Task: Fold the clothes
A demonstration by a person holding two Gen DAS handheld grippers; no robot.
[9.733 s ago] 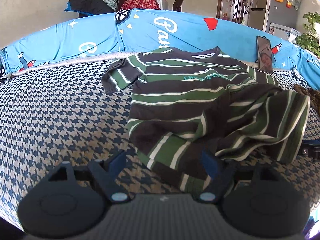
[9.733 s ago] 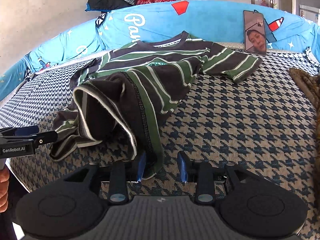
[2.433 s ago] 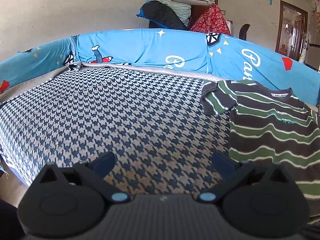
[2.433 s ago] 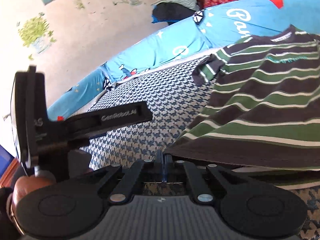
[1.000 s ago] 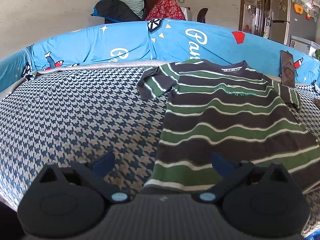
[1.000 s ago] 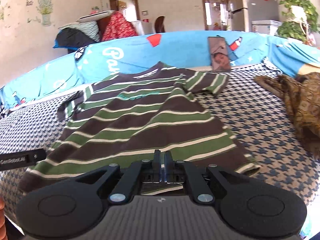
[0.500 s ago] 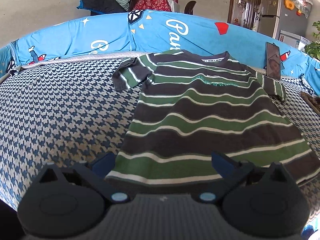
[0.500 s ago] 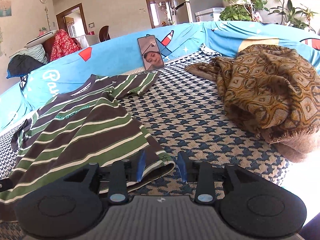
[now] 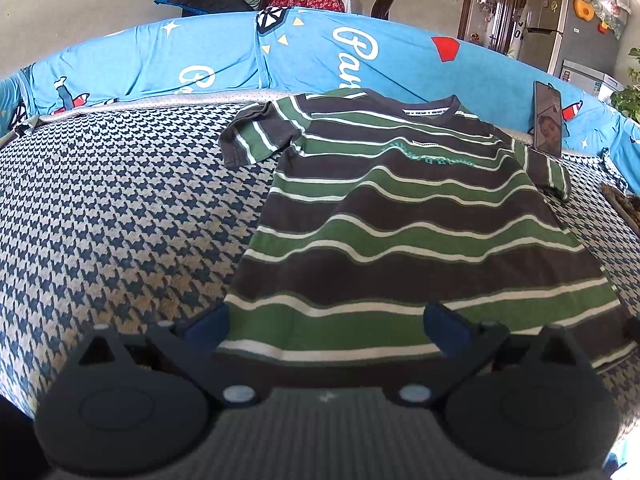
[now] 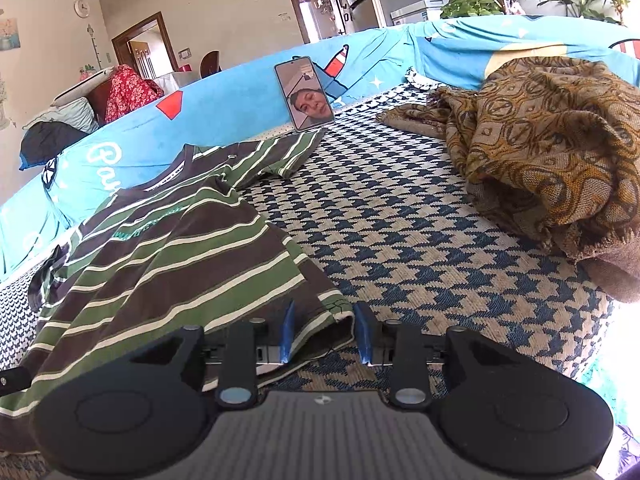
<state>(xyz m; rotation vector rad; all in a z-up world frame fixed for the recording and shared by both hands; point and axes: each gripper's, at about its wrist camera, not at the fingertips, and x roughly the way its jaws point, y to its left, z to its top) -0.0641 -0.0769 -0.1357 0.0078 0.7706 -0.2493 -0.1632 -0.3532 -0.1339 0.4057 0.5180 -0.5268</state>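
A green, dark-brown and white striped T-shirt [image 9: 404, 216] lies spread flat, front up, on the houndstooth bed cover [image 9: 120, 220], collar toward the blue headboard cushion. My left gripper [image 9: 326, 320] is wide open over the shirt's bottom hem, holding nothing. In the right wrist view the same T-shirt [image 10: 180, 248] fills the left side. My right gripper [image 10: 326, 330] is open, its blue fingers either side of the hem's right corner, which lies loose between them.
A brown patterned blanket [image 10: 552, 152] is heaped on the bed to the right. A phone [image 10: 304, 94] with a lit screen leans on the blue cushion [image 9: 320, 52] behind the shirt's right sleeve. Bare houndstooth cover lies left of the shirt.
The shirt went from bunched to spread flat. My right gripper was shut on the hem a second ago and has since opened and let it go. The left view swung over the hem.
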